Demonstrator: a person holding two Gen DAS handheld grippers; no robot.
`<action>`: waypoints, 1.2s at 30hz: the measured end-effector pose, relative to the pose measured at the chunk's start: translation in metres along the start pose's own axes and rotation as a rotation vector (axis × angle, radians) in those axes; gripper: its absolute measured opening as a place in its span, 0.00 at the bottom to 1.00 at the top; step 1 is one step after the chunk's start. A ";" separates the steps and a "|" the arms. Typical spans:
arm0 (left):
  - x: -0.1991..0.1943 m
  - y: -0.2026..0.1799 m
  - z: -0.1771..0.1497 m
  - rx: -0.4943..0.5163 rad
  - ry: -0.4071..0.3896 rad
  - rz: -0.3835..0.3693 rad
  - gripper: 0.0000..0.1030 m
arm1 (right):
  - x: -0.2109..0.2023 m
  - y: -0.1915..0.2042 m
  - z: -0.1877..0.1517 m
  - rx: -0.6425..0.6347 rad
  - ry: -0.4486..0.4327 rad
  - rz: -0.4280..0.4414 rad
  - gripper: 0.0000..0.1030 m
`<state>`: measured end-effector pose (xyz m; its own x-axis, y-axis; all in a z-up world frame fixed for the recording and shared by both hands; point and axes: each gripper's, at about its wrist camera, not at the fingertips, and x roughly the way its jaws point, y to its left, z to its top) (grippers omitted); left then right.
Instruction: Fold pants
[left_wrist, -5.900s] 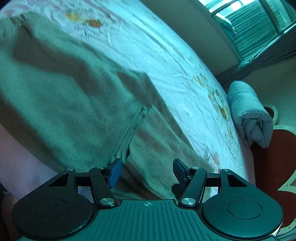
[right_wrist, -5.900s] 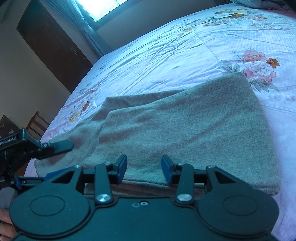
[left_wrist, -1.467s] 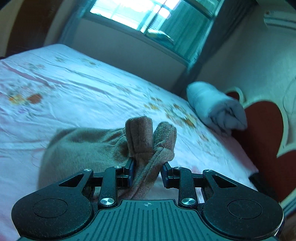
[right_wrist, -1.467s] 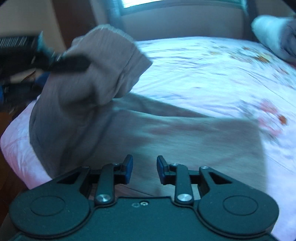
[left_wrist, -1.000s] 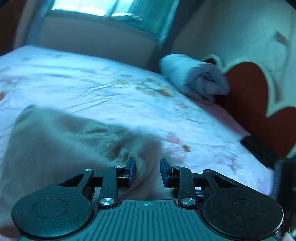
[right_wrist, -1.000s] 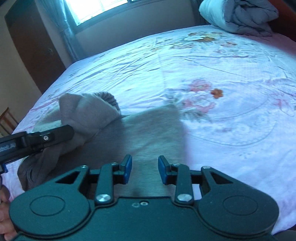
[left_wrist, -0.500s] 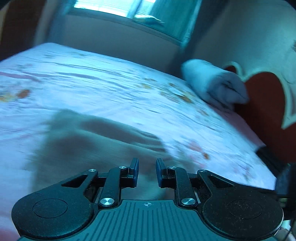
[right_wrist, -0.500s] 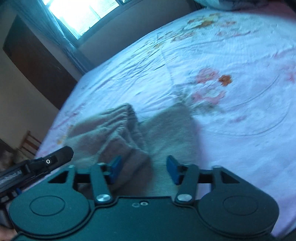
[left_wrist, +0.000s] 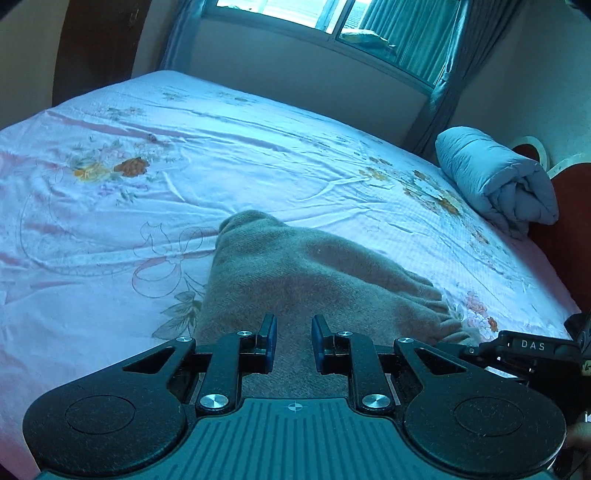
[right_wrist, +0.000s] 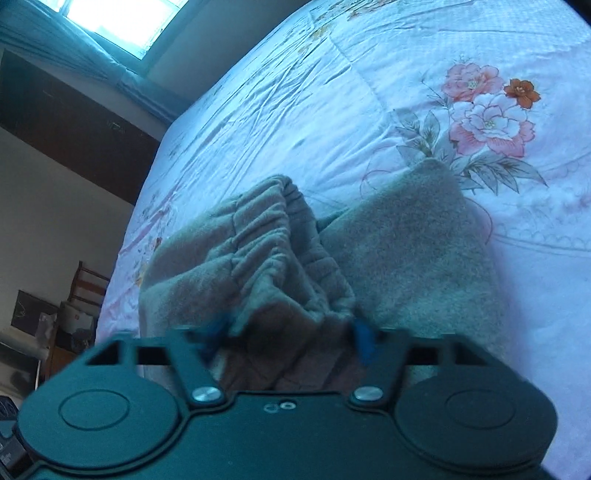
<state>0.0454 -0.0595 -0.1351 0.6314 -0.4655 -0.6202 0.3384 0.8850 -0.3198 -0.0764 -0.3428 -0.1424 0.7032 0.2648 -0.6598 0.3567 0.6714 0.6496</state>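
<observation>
The grey-brown fleece pants (left_wrist: 295, 280) lie folded in a thick bundle on the bed. In the left wrist view my left gripper (left_wrist: 293, 341) hovers just above the near part of the bundle, its blue pads a small gap apart and holding nothing. The right gripper's black body (left_wrist: 528, 349) shows at the bundle's right end. In the right wrist view the pants (right_wrist: 406, 251) lie with the gathered waistband (right_wrist: 266, 243) on top. My right gripper (right_wrist: 291, 336) is wide open, its blurred fingers either side of the waistband end.
The bed (left_wrist: 184, 140) has a pale floral sheet. A rolled grey quilt (left_wrist: 495, 177) lies by the red headboard (left_wrist: 569, 221) at the right. A window and curtains are behind the bed. Dark furniture and a chair (right_wrist: 85, 284) stand beside the bed.
The left gripper has let go of the pants after carrying the end over onto the rest. The right gripper has opened wide and moved lower, close over the waistband.
</observation>
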 end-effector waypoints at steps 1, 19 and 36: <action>0.002 0.000 0.000 0.000 0.002 -0.001 0.19 | 0.001 0.001 0.000 0.003 -0.001 0.012 0.39; 0.016 -0.033 -0.016 0.063 0.067 -0.087 0.19 | -0.094 -0.003 -0.036 -0.130 -0.297 -0.173 0.19; 0.023 -0.005 -0.008 0.038 0.190 -0.035 0.19 | -0.083 -0.008 -0.049 -0.226 -0.202 -0.322 0.41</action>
<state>0.0526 -0.0746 -0.1535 0.4766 -0.4827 -0.7347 0.3864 0.8657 -0.3181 -0.1678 -0.3359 -0.1111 0.6925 -0.1083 -0.7133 0.4498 0.8378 0.3095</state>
